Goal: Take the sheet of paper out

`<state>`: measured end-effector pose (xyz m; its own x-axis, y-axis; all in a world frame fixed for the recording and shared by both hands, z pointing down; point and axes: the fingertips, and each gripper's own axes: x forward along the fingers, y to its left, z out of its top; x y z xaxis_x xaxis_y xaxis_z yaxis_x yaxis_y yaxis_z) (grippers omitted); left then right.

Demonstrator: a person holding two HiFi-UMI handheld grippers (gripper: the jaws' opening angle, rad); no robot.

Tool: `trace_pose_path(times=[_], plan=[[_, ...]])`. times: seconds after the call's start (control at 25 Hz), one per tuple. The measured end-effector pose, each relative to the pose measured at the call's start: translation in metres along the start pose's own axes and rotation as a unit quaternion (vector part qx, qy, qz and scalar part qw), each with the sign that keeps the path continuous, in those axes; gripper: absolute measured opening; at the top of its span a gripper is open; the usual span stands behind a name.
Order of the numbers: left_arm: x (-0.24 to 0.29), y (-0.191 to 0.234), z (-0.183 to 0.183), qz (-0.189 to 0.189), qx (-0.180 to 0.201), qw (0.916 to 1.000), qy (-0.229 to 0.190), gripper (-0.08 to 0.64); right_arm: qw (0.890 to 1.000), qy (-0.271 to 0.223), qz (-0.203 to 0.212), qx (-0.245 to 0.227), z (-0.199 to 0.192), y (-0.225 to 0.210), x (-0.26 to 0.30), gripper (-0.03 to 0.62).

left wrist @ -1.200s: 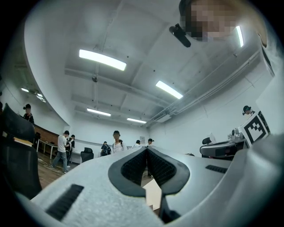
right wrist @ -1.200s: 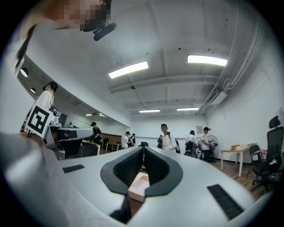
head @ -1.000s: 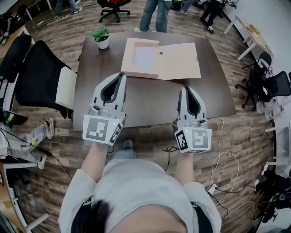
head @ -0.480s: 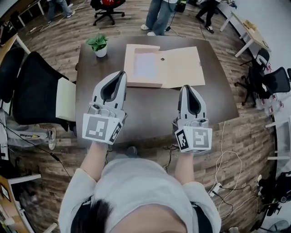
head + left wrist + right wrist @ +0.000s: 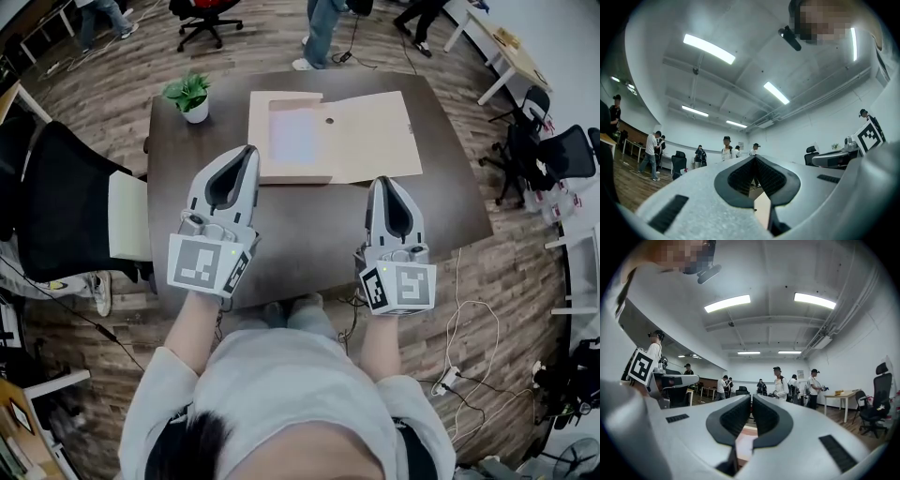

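Tan open folder [image 5: 370, 131] with pale sheet [image 5: 293, 138]

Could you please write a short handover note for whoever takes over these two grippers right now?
Left gripper: shut, empty, short of the box file.
Right gripper: shut, empty, also short of it.
Box file: lies open on the far part of the table, lid flapped out to the right. The sheet of paper lies in its left half. A potted plant stands to the file's left.
Done: file is open.
Left: open a gripper, reach in, grip the sheet, lift it out.
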<state>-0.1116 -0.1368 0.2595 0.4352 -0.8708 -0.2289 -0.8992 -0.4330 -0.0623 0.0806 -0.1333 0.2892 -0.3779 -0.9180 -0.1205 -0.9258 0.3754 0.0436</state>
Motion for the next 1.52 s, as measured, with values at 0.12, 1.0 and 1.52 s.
trace_pose_path(times=[0.12,1.0,1.52], plan=[[0.009,0.003,-0.005,0.001,-0.002,1.0000,0.003,0.009,1.000,0.009,0.003,0.000,-0.005,-0.005,0.009,0.017],[0.076,0.046,-0.057,0.075,0.001,0.9965,0.037,0.009,0.971,0.184,0.120,0.097,-0.121,-0.051,0.164,0.017],[0.083,0.067,-0.085,0.130,0.002,0.9897,0.062,0.009,0.897,0.335,0.177,0.228,-0.243,-0.055,0.238,0.018]])
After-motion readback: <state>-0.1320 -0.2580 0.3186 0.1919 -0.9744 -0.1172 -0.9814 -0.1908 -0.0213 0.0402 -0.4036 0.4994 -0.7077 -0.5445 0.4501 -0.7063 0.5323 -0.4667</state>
